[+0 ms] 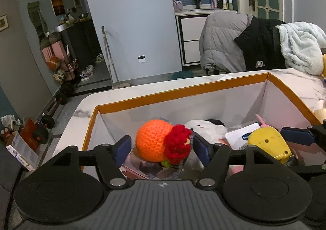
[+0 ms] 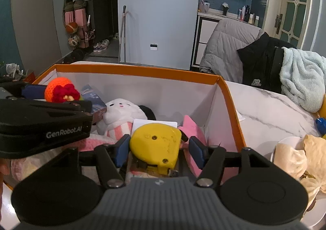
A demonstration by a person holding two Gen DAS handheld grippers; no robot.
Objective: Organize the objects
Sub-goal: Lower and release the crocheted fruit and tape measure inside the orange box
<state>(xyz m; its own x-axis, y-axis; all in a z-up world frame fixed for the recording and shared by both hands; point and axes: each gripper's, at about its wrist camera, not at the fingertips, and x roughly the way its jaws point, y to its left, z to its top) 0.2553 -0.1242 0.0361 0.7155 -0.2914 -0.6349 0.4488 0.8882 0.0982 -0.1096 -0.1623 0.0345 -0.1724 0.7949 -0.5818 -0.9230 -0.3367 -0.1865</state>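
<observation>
An orange-rimmed cardboard box (image 1: 183, 90) (image 2: 130, 72) stands on the marble table. My left gripper (image 1: 162, 145) is over the box's left part, jaws open around an orange and red crocheted toy (image 1: 161, 142), which also shows in the right wrist view (image 2: 61, 89); small gaps show on both sides. My right gripper (image 2: 159, 148) is over the box's right part, jaws open around a yellow tape measure (image 2: 156, 144) (image 1: 269, 143). Whether the pads touch it I cannot tell. A white plush (image 2: 120, 111) (image 1: 203, 128) lies in the box.
In the box also lie a white card (image 1: 242, 135), a pink item (image 2: 192, 126) and a dark booklet (image 2: 94, 97). A white plate with crumpled beige wrapping (image 2: 295, 158) sits on the table (image 2: 264, 116) right of the box. Jackets and a towel (image 2: 301, 79) hang on chairs behind.
</observation>
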